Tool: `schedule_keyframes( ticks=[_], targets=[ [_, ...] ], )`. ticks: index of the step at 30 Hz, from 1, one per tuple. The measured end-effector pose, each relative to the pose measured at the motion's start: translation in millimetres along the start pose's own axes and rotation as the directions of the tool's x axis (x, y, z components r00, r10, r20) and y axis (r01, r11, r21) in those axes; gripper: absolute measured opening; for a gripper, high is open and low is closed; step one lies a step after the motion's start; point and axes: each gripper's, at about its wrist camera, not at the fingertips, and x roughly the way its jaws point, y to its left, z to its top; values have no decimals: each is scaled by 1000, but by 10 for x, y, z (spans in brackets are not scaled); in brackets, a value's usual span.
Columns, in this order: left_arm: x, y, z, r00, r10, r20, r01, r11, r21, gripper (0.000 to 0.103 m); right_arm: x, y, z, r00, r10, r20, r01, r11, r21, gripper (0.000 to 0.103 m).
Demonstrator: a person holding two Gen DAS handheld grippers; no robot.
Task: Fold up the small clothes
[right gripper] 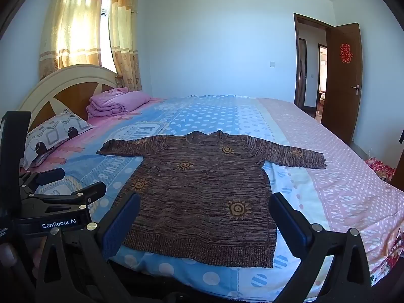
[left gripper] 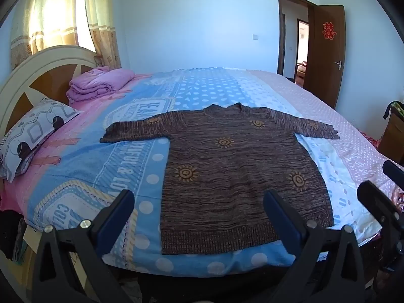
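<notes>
Both tongs (left gripper: 199,217) (right gripper: 205,221) open, sweater (left gripper: 234,166) (right gripper: 202,189) flat beyond

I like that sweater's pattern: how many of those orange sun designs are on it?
6 on the brown sweater: left sleeve, right sleeve, upper chest, middle, lower left, lower right. The back is hidden and may carry more.

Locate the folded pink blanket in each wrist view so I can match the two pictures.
Left wrist view: folded pink blanket upper left, on the bed beside the headboard.
Right wrist view: folded pink blanket left of centre, same spot by the headboard.
Shared landmark: the brown sweater spread flat.
</notes>
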Motion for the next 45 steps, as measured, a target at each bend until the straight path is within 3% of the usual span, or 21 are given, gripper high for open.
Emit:
schedule_keyframes(
  ticks=[4,8,45],
  targets=[
    [-53,-108,-95,1000,12,17,-12,1000,15,103,29,-20,-16,1000,9,-18,-9,1000,23,102],
    [48,-22,9,1000,-1,-31,1,1000,-5,103,27,-11,-9,1000,8,-15,-8,1000,26,102],
    [106,112,-29,999,21,-35,-23,999,-38,103,67,-7,-28,999,18,-26,-18,999,32,102]
  ],
)
